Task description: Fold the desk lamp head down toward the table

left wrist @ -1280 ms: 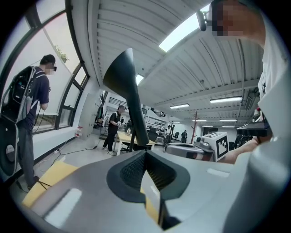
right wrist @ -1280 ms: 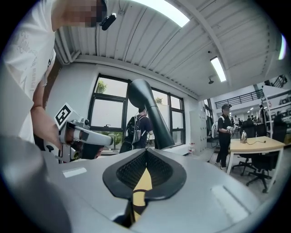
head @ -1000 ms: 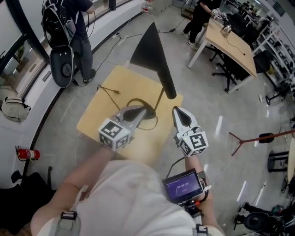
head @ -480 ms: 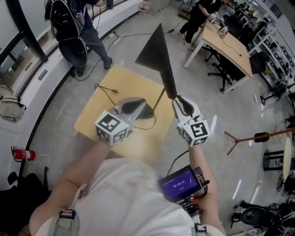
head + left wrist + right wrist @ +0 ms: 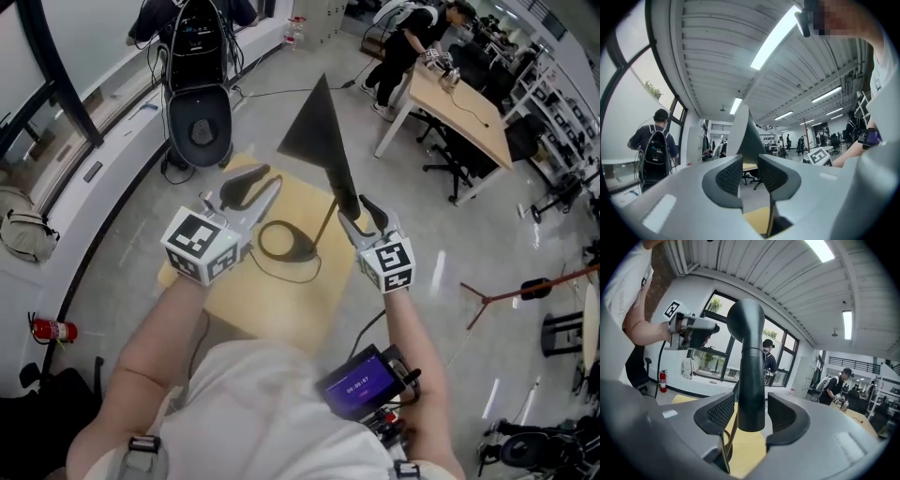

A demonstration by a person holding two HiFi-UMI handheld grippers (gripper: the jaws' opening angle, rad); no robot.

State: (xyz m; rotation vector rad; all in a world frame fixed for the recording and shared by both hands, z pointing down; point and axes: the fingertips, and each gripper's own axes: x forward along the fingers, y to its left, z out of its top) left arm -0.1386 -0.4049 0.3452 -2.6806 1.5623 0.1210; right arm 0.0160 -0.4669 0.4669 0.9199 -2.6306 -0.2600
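Note:
A desk lamp stands on a small yellow table (image 5: pixel 281 300). Its black cone head (image 5: pixel 317 127) sits high on a thin brass stem (image 5: pixel 324 225) over a dark ring base (image 5: pixel 286 246). My right gripper (image 5: pixel 358 211) straddles the head's narrow neck (image 5: pixel 750 357); its jaws have just been opening and the pads stand off the neck. My left gripper (image 5: pixel 251 184) hangs above and left of the base; its jaws have just been opening with nothing between them. In the left gripper view the left gripper (image 5: pixel 750 164) points at the cone head (image 5: pixel 740 136).
A person with a black rig (image 5: pixel 197 84) stands beyond the table's far left. A wooden desk (image 5: pixel 464 89) with a person (image 5: pixel 412 37) is at the back right. A fire extinguisher (image 5: pixel 52 330) lies at the left, a stand (image 5: pixel 525 286) at the right.
My left gripper has lifted off the lamp base, moved up and left, and opened. My right gripper has shifted up to the lamp's neck and opened around it.

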